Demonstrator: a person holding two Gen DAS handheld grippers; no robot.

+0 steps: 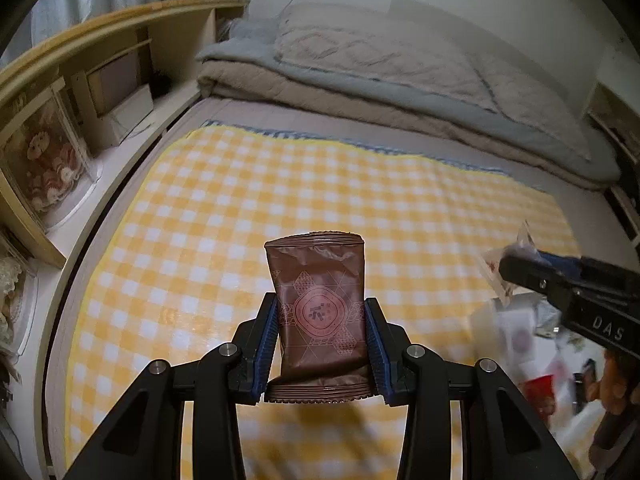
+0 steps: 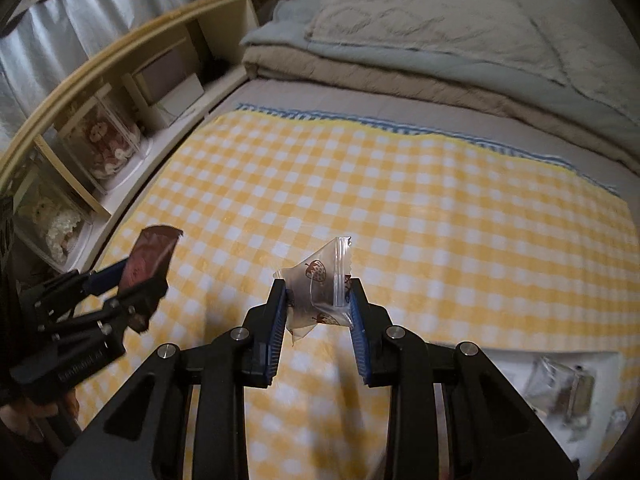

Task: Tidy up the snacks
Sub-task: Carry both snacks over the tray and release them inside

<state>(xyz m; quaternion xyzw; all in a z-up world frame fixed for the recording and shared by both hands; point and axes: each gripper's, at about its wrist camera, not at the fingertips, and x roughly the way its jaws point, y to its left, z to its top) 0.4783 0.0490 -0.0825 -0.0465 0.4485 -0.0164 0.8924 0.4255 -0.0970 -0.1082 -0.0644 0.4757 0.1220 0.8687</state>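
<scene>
Left wrist view shows the left gripper (image 1: pixel 320 340) clamped on a brown snack packet (image 1: pixel 320 312), held upright above the yellow checked cloth (image 1: pixel 240 208) spread on the bed (image 1: pixel 248 114). Right wrist view shows the right gripper (image 2: pixel 320 312) pinching a clear strawberry-print zip bag (image 2: pixel 320 284) (crumpled, its zip edge upward) over the same cloth. More snack packets (image 1: pixel 532 352) lie blurred at the cloth's near right edge. Folded blankets (image 1: pixel 360 64) sit beyond.

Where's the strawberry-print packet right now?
The strawberry-print packet is clamped in the right gripper, held above the yellow checked cloth. In the left wrist view it shows at far right, beside the left gripper's brown packet.
</scene>
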